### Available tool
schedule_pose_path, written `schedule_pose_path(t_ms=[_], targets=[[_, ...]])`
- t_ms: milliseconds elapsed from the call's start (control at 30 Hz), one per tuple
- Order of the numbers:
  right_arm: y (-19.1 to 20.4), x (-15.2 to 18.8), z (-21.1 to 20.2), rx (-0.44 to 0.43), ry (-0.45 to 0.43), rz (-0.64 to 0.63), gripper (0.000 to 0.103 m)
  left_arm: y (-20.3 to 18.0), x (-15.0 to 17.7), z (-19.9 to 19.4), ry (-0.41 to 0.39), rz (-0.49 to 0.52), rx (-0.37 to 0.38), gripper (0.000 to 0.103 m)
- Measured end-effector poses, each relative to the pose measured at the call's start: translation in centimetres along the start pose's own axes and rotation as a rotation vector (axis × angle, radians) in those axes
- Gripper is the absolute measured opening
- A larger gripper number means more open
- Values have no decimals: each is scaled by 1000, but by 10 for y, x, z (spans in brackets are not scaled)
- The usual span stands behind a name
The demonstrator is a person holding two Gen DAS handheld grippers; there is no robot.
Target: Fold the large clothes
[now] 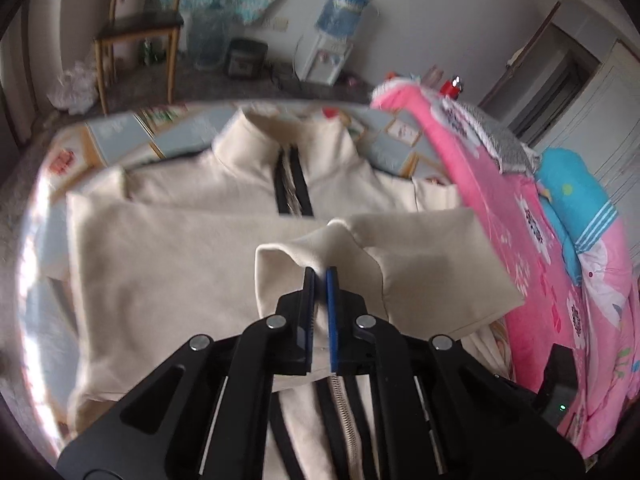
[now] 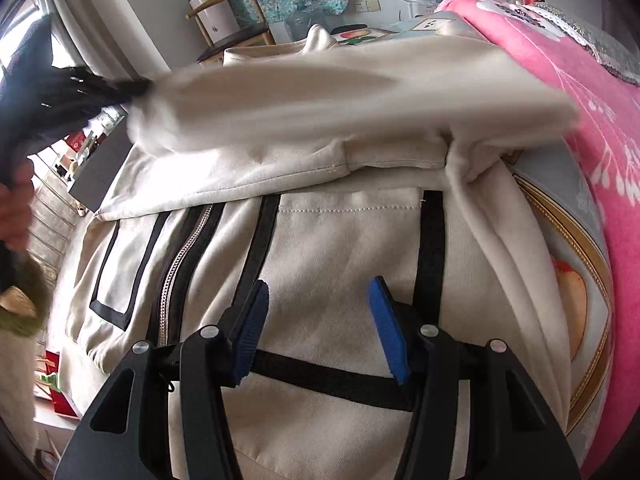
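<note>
One cream jacket [image 1: 180, 264] lies spread front-up on a patterned bed sheet [image 1: 116, 132], its collar at the far end in the left wrist view and its single black-edged zipper [image 1: 292, 184] running down the middle toward the camera. The left gripper [image 1: 320, 280] has its two blue-padded jaws drawn together with only a sliver between them, and a fold of the jacket's sleeve cuff [image 1: 316, 248] is pinched in that gap — the cloth rises in a small peak just beyond the tips, with the rest of the sleeve [image 1: 432, 272] draped off to the right across the chest. In the right wrist view the same sleeve shows as a blurred cream band [image 2: 340, 96] crossing the upper part of the picture, reaching to the other gripper [image 2: 92, 92], which a hand [image 2: 16, 204] holds at the left edge. The right gripper [image 2: 320, 312] stands about half open over the jacket's lower front, its two blue pads apart with bare cloth and one black trim line [image 2: 320, 376] beneath the gap; nothing is gripped, and whether the tips touch the fabric cannot be told. Two black-outlined pockets show, one [image 2: 120, 276] left of the zipper and one [image 2: 344, 288] under this claw. A pink quilt [image 2: 580, 92] lies bunched along the right — one blue pillow [image 1: 576, 208] sits on it.
</note>
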State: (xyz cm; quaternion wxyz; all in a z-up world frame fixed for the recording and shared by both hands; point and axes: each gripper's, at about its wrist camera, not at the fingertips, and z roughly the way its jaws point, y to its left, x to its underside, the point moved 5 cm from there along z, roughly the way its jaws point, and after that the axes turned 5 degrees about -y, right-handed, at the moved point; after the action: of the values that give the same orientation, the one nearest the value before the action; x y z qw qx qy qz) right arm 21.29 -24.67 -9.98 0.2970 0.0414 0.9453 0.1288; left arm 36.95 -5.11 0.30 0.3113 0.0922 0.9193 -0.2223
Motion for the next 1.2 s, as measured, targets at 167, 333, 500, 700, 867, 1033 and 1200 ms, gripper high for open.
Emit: schedule_pose_path(t_ms=[167, 333, 500, 700, 867, 1033, 1200], targets=[[3, 0, 0, 28, 7, -15, 52, 49, -13, -42, -54, -3, -130, 5], [6, 0, 1, 57, 19, -41, 52, 115, 9, -43, 4, -85, -223, 5], [8, -1, 2, 69, 29, -50, 52, 148, 36, -29, 61, -133, -244, 5], [-2, -14, -20, -5, 9, 32, 52, 152, 49, -14, 114, -131, -247, 6], [-40, -65, -63, -48, -92, 147, 52, 156, 44, -25, 85, -156, -245, 22], [-89, -121, -42, 10, -93, 253, 52, 144, 47, -37, 14, -139, -245, 24], [-116, -164, 30, 105, -14, 288, 48, 130, 63, -10, 91, -74, -305, 24]])
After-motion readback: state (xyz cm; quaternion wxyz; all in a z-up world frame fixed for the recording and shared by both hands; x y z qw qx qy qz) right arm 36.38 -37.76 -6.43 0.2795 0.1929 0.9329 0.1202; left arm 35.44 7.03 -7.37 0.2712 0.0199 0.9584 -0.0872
